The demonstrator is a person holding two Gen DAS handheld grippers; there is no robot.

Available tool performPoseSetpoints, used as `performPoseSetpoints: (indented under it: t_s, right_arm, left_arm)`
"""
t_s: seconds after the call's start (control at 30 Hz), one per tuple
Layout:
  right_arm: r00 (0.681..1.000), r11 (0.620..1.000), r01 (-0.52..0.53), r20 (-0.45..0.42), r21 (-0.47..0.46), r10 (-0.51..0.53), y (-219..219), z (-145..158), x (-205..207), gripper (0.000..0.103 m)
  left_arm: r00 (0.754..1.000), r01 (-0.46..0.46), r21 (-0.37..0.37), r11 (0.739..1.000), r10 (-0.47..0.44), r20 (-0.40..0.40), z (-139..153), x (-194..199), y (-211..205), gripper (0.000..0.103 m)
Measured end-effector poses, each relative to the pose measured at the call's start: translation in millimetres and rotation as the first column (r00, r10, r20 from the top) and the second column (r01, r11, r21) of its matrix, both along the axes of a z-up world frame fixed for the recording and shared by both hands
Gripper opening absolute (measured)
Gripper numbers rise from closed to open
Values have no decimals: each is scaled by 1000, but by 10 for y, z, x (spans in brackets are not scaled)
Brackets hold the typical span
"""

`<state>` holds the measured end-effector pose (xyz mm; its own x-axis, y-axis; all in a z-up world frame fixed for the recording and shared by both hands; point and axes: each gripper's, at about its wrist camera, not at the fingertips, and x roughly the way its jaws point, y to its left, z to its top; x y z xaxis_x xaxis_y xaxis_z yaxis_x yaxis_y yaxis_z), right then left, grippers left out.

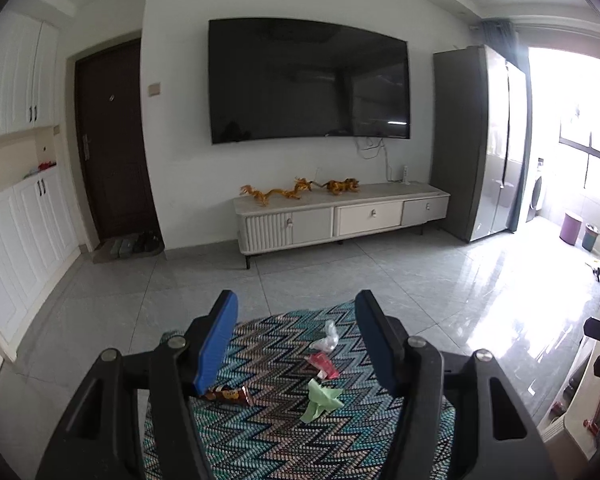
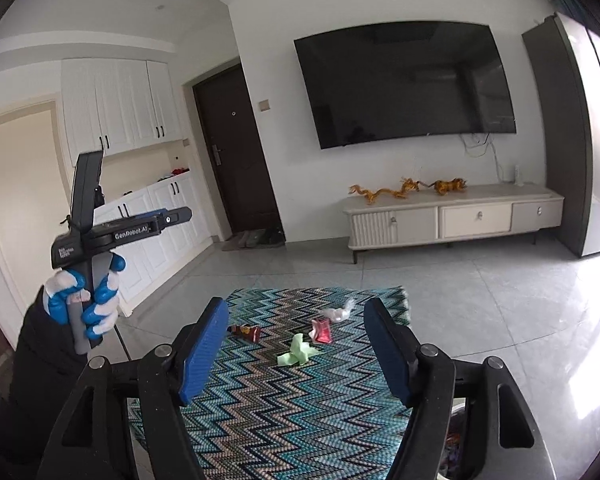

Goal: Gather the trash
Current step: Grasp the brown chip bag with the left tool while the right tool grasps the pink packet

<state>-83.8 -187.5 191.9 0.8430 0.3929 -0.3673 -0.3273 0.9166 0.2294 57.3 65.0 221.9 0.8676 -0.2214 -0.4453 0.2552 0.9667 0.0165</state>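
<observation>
Crumpled green paper (image 2: pixel 298 351) on zigzag rug (image 2: pixel 300 420)

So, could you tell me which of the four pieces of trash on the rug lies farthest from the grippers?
The clear crumpled plastic wrapper, the only see-through piece, lies nearest the rug's far edge, beyond the red packet, green paper and brown wrapper.

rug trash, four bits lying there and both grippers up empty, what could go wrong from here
1. The clear plastic scrap is thin and pale; fingers may close on it badly or miss it.
2. The green paper and red wrapper lie close together, so one grab could knock the other.
3. The brown wrapper lies flat on the zigzag rug, so the left gripper or right gripper may snag the weave.
</observation>
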Motion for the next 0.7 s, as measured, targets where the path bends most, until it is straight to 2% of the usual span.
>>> performPoseSetpoints:
  t_s: [0.17,0.3,0.4,0.53,0.7]
  right_arm:
    - [996,999,-46,-82,-2,46,170,-377,475,68]
    - [988,997,-74,-138,-10,72,324,-657,935,68]
    - [976,996,-82,-203,-20,76,411,-922,1366,68]
    - [957,995,-91,-280,-32,78,531,-1343,1923,68]
    - [933,994,-102,-352,-37,82,623,-1796,2481,68]
  left_arm:
    - [993,-53,-44,998,48,-107,-612,408,302,65]
    - [965,-141,-103,985,113,-236,-1257,842,621,70]
    - [919,-217,-130,967,157,-362,-1800,1165,841,70]
    - [839,-329,-121,937,231,-494,-2409,1473,1032,70]
    - [768,-406,-138,903,256,-587,-2858,1831,1170,70]
